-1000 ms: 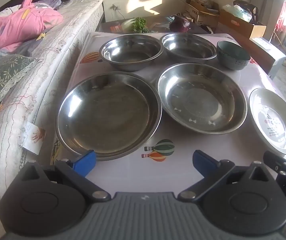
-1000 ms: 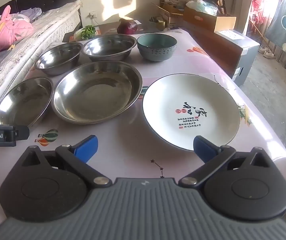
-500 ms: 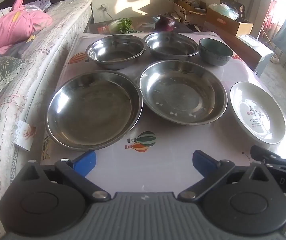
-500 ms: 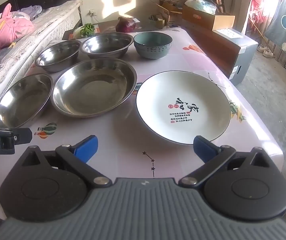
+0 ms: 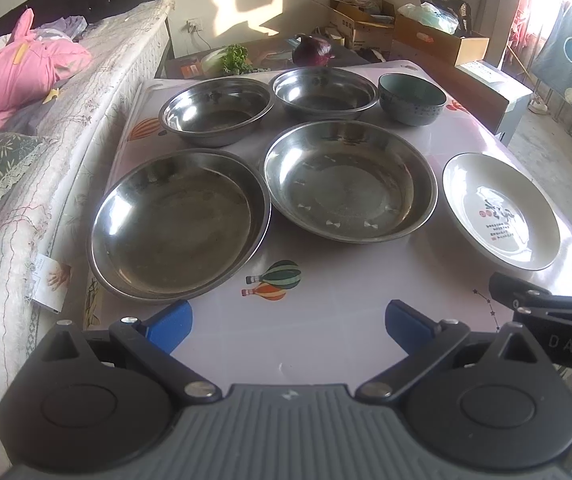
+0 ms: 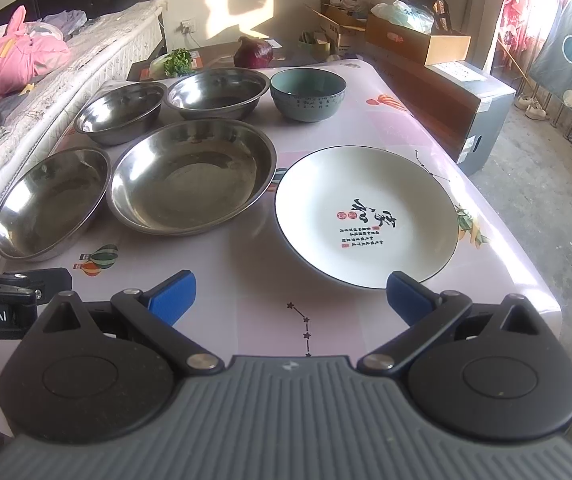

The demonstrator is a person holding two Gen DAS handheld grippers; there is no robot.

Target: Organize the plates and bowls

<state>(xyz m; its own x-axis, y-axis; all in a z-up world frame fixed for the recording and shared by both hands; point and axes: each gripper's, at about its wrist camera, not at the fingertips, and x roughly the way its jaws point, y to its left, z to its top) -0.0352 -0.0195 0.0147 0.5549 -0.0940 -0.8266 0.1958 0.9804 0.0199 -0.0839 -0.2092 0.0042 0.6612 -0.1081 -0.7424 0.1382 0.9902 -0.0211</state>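
Six dishes were laid out singly across the bench (image 5: 326,332), unstacked; both grippers' fingers (image 5: 170,322) were spread, nothing held.

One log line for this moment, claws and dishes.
left claw open, empty | right claw open, empty | white plate untouched | steel dishes unstacked
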